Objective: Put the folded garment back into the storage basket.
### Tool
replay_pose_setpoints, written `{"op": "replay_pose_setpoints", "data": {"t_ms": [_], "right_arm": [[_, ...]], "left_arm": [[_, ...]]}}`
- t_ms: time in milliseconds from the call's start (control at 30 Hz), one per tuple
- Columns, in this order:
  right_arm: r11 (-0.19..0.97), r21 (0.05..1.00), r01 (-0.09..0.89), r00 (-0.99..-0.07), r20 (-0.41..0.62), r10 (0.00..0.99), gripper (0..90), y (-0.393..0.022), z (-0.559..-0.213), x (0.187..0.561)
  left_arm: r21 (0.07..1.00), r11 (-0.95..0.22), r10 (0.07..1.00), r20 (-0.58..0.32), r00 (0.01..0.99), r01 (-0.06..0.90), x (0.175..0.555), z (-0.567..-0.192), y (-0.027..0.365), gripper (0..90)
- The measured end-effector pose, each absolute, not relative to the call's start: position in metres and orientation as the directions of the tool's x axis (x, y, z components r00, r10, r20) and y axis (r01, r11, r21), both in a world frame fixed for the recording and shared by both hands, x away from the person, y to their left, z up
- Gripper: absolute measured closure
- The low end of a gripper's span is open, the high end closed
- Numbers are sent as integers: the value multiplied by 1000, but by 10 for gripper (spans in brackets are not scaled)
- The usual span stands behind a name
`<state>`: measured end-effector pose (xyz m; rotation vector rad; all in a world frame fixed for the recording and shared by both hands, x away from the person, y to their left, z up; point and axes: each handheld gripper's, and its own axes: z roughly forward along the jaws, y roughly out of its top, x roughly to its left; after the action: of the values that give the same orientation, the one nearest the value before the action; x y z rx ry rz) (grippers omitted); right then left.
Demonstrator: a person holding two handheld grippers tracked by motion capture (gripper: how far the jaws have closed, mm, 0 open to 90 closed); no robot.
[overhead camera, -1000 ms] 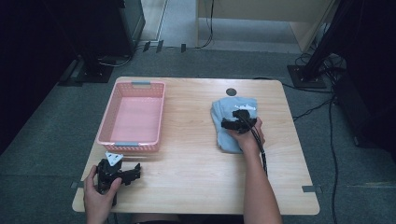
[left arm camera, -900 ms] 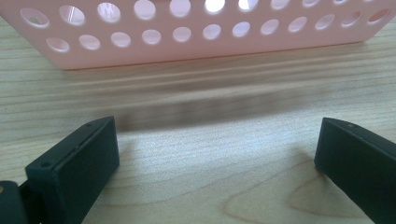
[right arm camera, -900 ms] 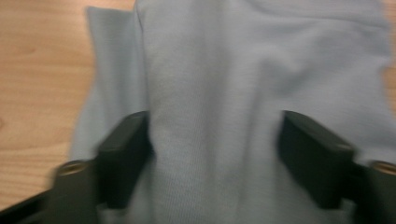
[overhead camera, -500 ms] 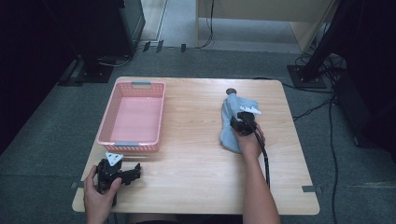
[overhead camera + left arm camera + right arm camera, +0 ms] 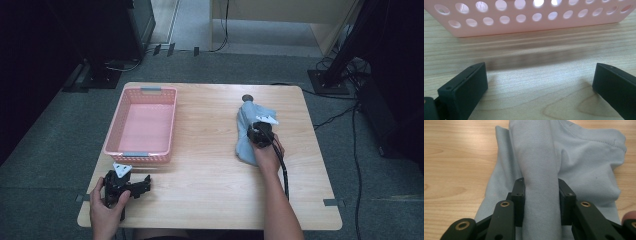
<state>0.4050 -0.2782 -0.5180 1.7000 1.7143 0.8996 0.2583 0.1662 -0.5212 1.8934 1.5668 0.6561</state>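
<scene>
A light blue cloth point(image 5: 246, 131) lies bunched on the right half of the wooden table point(image 5: 210, 175). My right gripper point(image 5: 260, 134) is shut on a raised fold of this cloth point(image 5: 541, 170), which runs up between the jaws in the right gripper view, my right gripper point(image 5: 541, 202) pinching it from both sides. My left gripper point(image 5: 140, 186) rests near the table's front left corner, held by a hand. Its jaws stand wide apart over bare wood in the left gripper view, my left gripper point(image 5: 540, 85) open and facing the pink basket point(image 5: 529, 25).
The pink perforated basket point(image 5: 121, 145) stands empty on the left of the table, just beyond the left gripper. A small dark round object point(image 5: 246, 98) sits at the cloth's far end. A black cable point(image 5: 284, 172) trails along the right forearm.
The right gripper has pulled the cloth into a longer, narrower shape and drawn back toward the person. The left gripper has stayed put.
</scene>
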Motion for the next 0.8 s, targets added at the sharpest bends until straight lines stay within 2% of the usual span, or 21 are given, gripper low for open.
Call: {"op": "replay_pose_setpoints", "data": {"t_ms": [133,300,500,800], "right_arm": [[-36,794,606,-23,63,998,674,-276,-516,401],[-99,779,619,11,117,993,681,-276,-511,397],[-12,782,623,-67,70,995,693,-269,-497,390],[-70,795,603,-67,138,988,695,-261,-473,385]], "left_arm": [[709,-134,983,4,186,692,258,-521,166,0],[709,-133,983,4,186,692,258,-521,166,0],[709,-133,983,4,185,692,258,-521,166,0],[709,-133,983,4,185,692,258,-521,166,0]]}}
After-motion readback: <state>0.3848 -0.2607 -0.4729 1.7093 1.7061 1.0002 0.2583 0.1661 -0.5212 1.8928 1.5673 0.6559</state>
